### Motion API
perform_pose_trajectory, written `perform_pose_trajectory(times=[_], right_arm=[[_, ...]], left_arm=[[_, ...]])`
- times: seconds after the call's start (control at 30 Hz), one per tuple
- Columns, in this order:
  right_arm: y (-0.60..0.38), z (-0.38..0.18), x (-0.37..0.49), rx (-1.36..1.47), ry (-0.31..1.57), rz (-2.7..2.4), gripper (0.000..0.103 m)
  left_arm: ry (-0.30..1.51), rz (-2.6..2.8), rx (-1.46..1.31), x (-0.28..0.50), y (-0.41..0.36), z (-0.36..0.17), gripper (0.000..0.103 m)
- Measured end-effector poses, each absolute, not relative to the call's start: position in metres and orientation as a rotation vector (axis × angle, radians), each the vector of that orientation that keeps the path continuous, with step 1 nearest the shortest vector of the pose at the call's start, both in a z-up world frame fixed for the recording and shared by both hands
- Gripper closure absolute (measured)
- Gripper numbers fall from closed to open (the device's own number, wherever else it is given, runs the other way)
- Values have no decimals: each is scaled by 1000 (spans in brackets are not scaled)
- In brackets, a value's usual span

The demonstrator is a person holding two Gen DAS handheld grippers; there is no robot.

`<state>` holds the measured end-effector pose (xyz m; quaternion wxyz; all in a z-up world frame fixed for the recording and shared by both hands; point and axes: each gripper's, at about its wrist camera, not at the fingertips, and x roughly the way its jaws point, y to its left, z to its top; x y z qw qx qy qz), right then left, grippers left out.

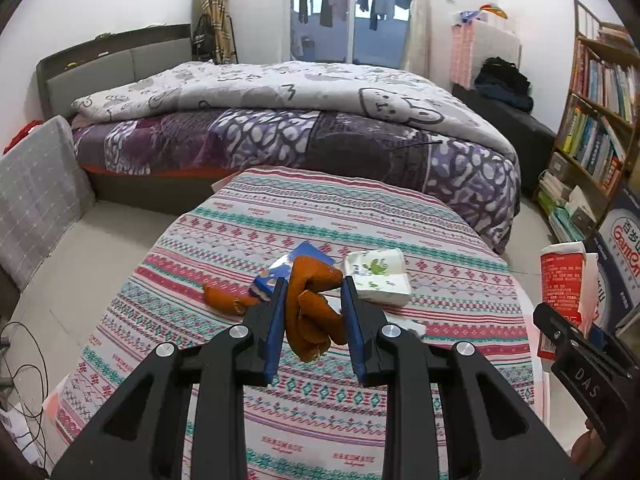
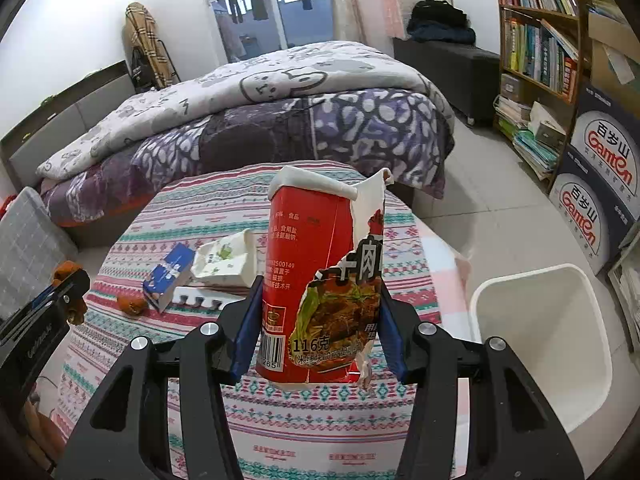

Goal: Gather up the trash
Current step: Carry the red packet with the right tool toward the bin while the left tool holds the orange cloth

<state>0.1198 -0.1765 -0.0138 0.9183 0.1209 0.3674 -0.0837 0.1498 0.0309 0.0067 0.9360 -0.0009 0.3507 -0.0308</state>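
Observation:
My left gripper (image 1: 314, 292) is shut on an orange peel (image 1: 310, 316) and holds it above the round table with the patterned cloth (image 1: 440, 292). Another piece of orange peel (image 1: 220, 300), a blue packet (image 1: 288, 266) and a white tissue pack (image 1: 380, 276) lie on the table just beyond. My right gripper (image 2: 320, 320) is shut on a torn red noodle cup (image 2: 320, 276) and holds it upright over the table. The cup also shows in the left wrist view (image 1: 564, 284). A white trash bin (image 2: 548, 344) stands on the floor to the right of the table.
A bed with a purple quilt (image 1: 280, 136) stands behind the table. A bookshelf (image 2: 536, 40) and stacked water cartons (image 2: 600, 200) line the right wall. A white strip object (image 2: 200, 300) lies on the table. A grey cushion (image 1: 36, 196) leans at the left. Cables (image 1: 24, 360) lie on the floor.

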Motion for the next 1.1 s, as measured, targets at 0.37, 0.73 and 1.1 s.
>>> perform_pose_trajectory(times=[0.37, 0.73, 1.1], right_arm=[[-210, -16, 111, 256, 763, -244, 54], [-241, -19, 104, 302, 780, -297, 54], [-277, -19, 94, 328, 777, -373, 54]], left_arm=[[723, -136, 22, 149, -4, -1, 76], [724, -190, 73, 144, -36, -12, 76], [732, -248, 132, 139, -69, -25, 76]])
